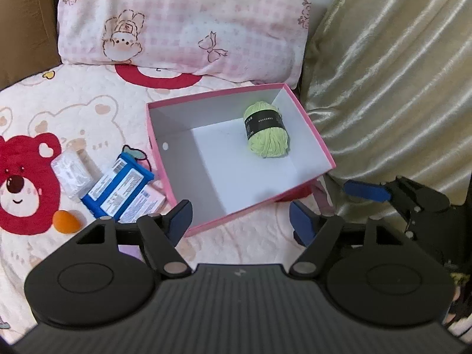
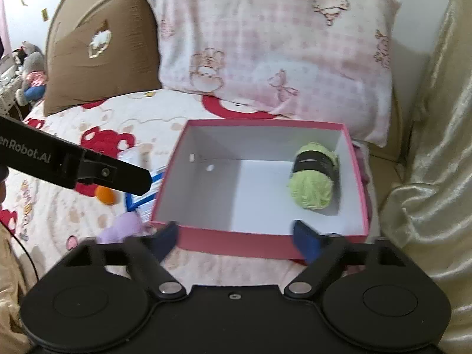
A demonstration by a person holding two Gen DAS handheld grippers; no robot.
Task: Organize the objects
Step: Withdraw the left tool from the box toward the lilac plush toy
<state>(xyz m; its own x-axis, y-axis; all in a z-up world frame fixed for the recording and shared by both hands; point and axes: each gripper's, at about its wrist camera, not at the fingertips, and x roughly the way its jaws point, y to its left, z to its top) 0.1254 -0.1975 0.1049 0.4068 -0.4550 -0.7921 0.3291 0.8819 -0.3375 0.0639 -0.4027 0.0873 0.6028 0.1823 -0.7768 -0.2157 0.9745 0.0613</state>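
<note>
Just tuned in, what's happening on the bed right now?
A person with tongs in each hand is sorting small items into a pink box on the bed. So far only the green yarn lies inside, near the box's far right corner. Both the left tongs and the right tongs are open and empty, held above the box's near edge. Still outside, left of the box: a blue packet, a white pack, an orange egg-shaped piece and something purple.
</note>
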